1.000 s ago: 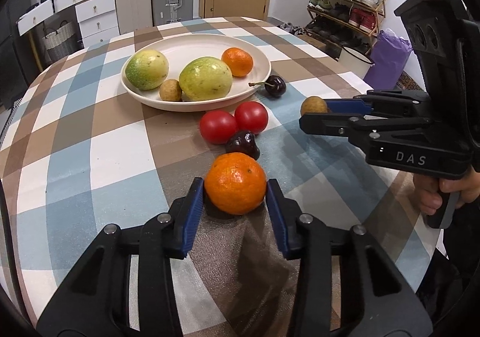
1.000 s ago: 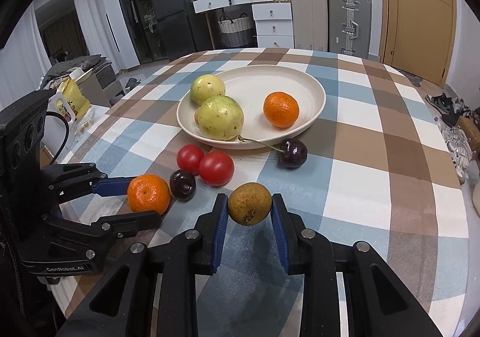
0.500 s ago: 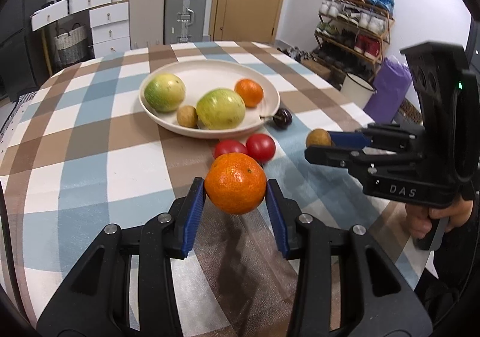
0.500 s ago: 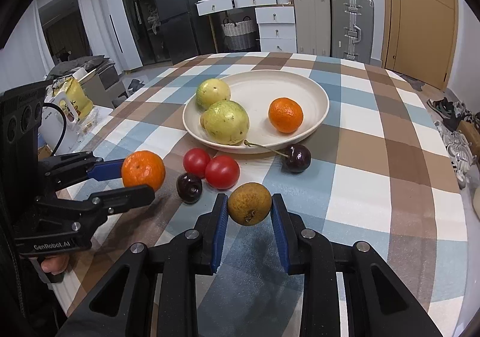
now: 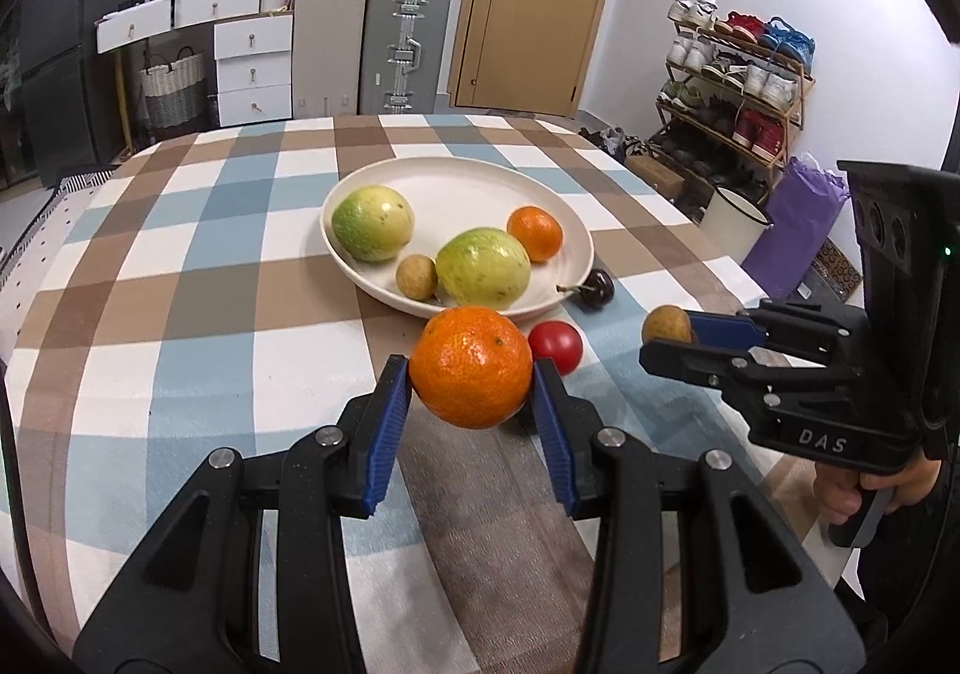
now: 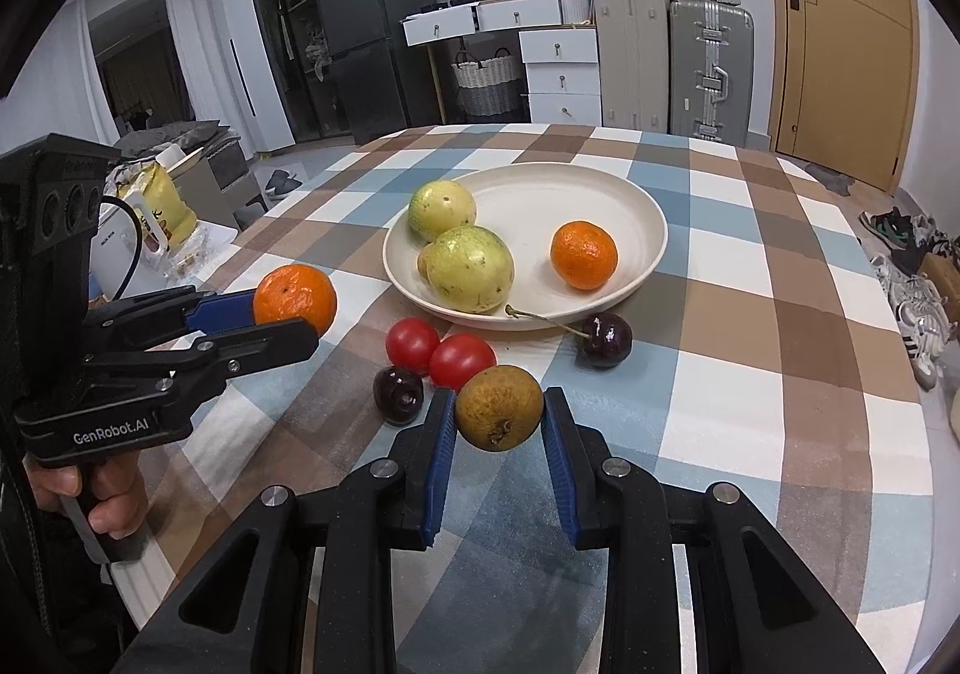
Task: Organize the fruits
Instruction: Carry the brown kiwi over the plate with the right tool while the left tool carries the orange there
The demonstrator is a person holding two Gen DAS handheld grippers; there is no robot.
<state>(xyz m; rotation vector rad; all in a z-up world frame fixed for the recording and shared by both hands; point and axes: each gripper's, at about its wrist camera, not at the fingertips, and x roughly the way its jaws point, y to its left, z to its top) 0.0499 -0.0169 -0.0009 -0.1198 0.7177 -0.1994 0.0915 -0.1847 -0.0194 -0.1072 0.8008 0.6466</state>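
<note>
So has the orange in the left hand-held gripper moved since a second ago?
Yes. The orange, earlier on the cloth beside the dark cherry, is now lifted clear, higher and closer to the plate.

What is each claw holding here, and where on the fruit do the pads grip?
The left claw holds an orange mandarin, pads on its opposite sides at mid-height. The right claw holds a small brown round fruit, likewise pinched across its sides.

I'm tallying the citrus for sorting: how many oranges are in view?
2. One orange lies in the plate; the other orange is clamped in the left gripper, off the table. None seems hidden.
</note>
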